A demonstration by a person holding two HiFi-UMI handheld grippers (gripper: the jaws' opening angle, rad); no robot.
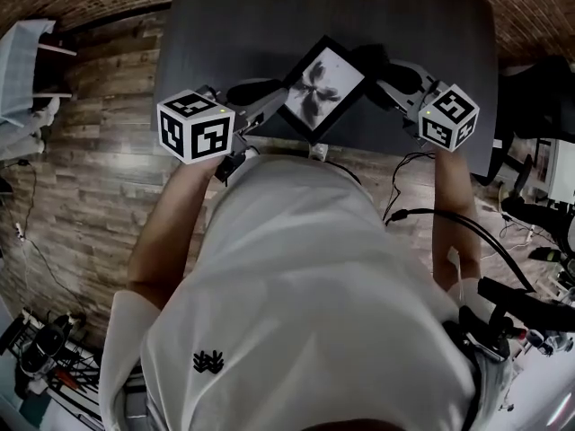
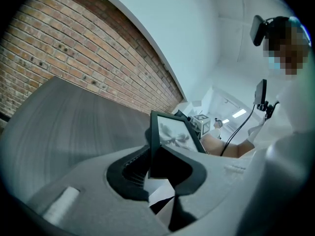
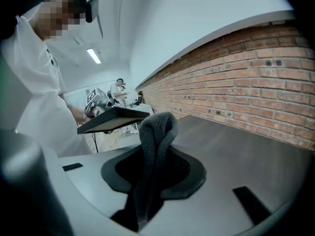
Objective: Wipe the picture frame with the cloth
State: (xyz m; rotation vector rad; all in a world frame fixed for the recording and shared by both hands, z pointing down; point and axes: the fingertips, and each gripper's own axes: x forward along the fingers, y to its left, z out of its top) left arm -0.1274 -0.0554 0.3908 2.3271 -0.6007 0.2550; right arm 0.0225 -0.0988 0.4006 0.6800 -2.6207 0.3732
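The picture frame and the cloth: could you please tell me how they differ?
The picture frame is rigid, flat and black-edged; the cloth is soft, grey and folded over. The left tool clamps the picture frame, the right tool the cloth. Both are held off the table.

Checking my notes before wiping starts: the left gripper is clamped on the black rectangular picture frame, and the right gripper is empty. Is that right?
Not quite. The right gripper is not empty: its jaws are shut on a folded grey cloth, as the right gripper view shows. The left gripper is clamped on the black rectangular picture frame.
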